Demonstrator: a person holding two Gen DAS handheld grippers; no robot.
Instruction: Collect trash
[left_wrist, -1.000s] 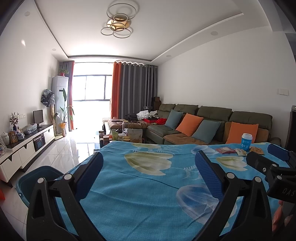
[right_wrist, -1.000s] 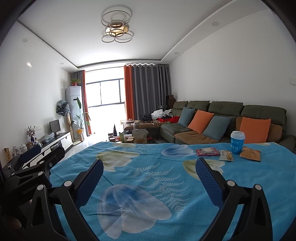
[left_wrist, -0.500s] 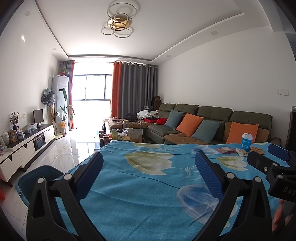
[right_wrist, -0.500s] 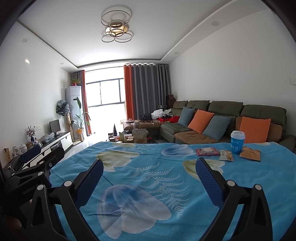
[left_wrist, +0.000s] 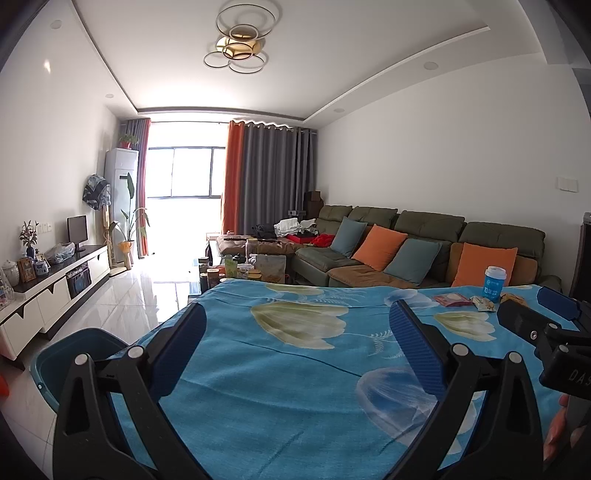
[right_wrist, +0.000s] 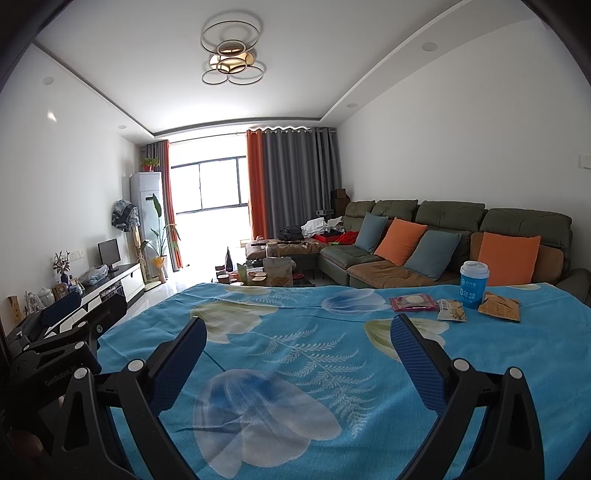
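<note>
Both tongs, left tongs (left_wrist: 297, 332) and right tongs (right_wrist: 297, 341), hang released above the table (right_wrist: 295, 354); blue cup (right_wrist: 473, 284) and perhaps three wrappers (right_wrist: 450, 309) sit at two o'clock.

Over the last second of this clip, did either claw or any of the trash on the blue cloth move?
Nothing visibly changed. The left claw and right claw stay open and empty above the blue cloth; the cup and three wrappers, pink, small and orange, lie untouched, as does the blue bin.
</note>
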